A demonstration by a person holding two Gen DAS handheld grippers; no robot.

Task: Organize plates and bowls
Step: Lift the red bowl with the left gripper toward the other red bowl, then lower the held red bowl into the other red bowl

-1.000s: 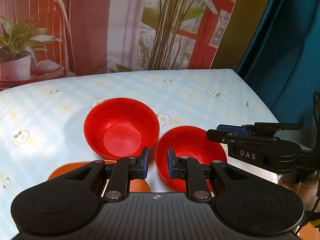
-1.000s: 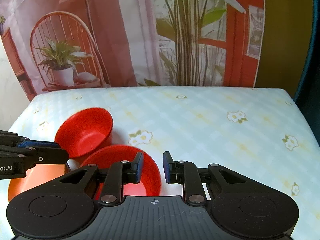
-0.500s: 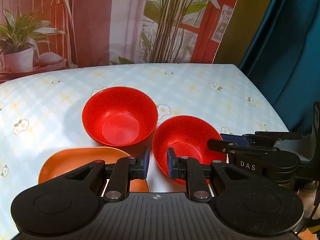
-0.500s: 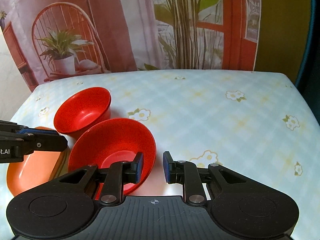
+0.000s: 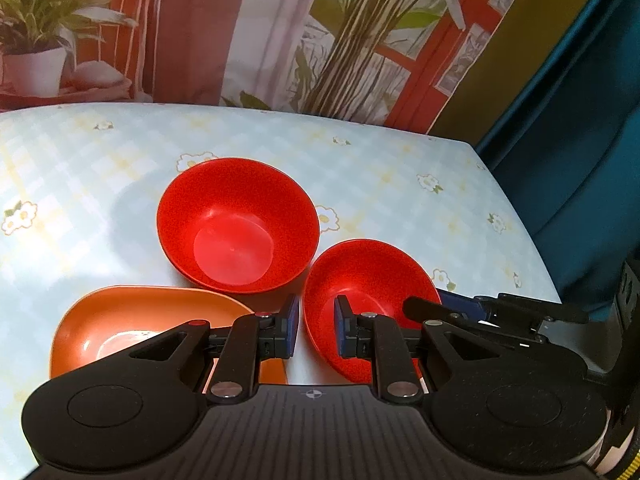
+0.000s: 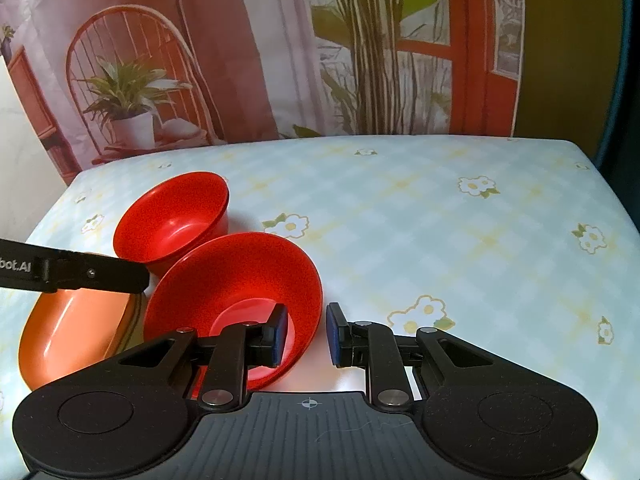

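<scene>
While both tools hover low over the near edge of the surface (image 6: 460,216), the right hand-held gripper (image 6: 303,334) stands released, its blue-padded fingers (image 6: 278,334) set either side of the near rim of the nearer red bowl (image 6: 224,280), one inside the bowl and one outside it (whether either pad touches the rim I cannot tell). From the left wrist view the left hand-held gripper (image 5: 316,332) is likewise released, a clear gap between its fingers (image 5: 290,330), and it holds nothing; it sits over the gap between the orange plate (image 5: 104,320) and that same nearer red bowl (image 5: 360,280), whose rim looks tilted up toward the camera. That plate, oval and shallow, lies at the near left corner of the cluster, just beside the nearer bowl and partly hidden under the left tool in both views. Just behind these two stands the farther red bowl (image 5: 236,220), upright, empty, its rim close to the nearer bowl's and to the plate's far edge. Beyond the three dishes stretches the pale blue checked cloth with small white flowers. At the far edge of the surface hangs a printed backdrop (image 6: 240,60) showing a potted plant on a wire chair, tall green stalks and a red window frame.
</scene>
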